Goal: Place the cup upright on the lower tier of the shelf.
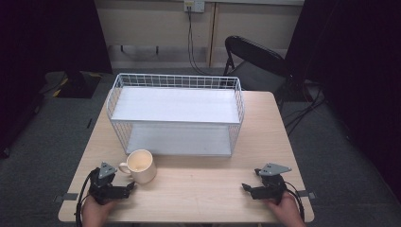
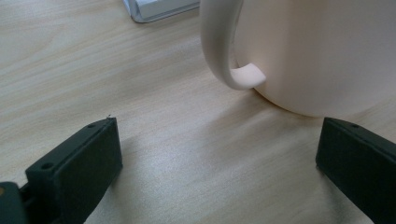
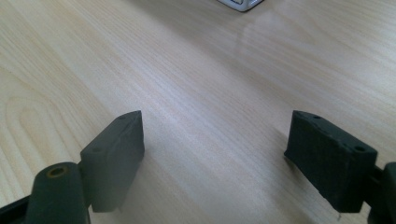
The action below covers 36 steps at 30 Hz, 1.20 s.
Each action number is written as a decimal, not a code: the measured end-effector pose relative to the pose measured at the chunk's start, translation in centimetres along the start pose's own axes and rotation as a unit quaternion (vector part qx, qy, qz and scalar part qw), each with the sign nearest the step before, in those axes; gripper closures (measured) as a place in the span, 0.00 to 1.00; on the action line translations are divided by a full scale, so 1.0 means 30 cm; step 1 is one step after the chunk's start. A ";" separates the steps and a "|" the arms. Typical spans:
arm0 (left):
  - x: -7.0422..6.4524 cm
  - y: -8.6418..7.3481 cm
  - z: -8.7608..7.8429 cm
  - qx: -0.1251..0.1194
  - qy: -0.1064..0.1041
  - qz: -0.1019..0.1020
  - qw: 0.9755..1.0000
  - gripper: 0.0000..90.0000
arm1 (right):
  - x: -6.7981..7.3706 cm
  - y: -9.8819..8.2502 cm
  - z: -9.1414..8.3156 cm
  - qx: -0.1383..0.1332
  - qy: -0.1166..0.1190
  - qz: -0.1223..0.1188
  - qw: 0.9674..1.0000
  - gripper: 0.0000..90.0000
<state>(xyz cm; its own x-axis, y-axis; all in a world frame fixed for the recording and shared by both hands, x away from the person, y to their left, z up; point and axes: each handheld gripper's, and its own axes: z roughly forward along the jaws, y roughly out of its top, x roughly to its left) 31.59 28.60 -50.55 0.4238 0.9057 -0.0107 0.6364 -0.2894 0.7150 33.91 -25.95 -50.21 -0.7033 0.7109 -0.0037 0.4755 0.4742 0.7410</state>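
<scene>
Mug (image 1: pixel 140 166) sits upright on the worktop (image 1: pixel 203 189), front-left, just in front of the white wire rack (image 1: pixel 176 113) and apart from it; its handle (image 2: pixel 224 51) points toward your left claw (image 1: pixel 126 189). Left claw is wide open with nothing in it, low over the wood, the mug's base just ahead of the jaws in the left gripper view. My read: the step in hand is the reach for the mug. Ease forward and straddle either the handle loop or the wall next to it, square up before you close, and keep the lower jaw off the wood. Close slowly, since a glazed wall will likely slip. The mug is cream, glossy, rounded at the base, looks empty from above. Right claw (image 1: pixel 249 188) is also wide open, empty, parked front-right, well apart from the mug.
</scene>
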 end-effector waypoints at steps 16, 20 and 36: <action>-0.005 0.021 -0.005 0.026 0.017 -0.018 0.999 0.02 | 0.000 0.000 0.000 0.000 0.000 0.000 1.000 0.21; -0.001 0.017 -0.025 0.020 0.014 -0.018 1.000 0.20 | 0.000 0.000 0.000 0.000 0.000 0.000 1.000 0.21; -0.029 0.037 -0.072 -0.013 0.008 -0.001 1.000 0.33 | 0.000 0.000 0.000 0.000 0.000 0.000 1.000 0.21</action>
<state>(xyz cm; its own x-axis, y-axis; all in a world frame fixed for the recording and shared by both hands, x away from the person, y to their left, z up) 30.53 28.18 -48.24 0.4120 0.9112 -0.0011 0.6200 -0.2795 0.7331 33.92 -25.95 -50.21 -0.7032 0.7109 -0.0040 0.4753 0.4744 0.7410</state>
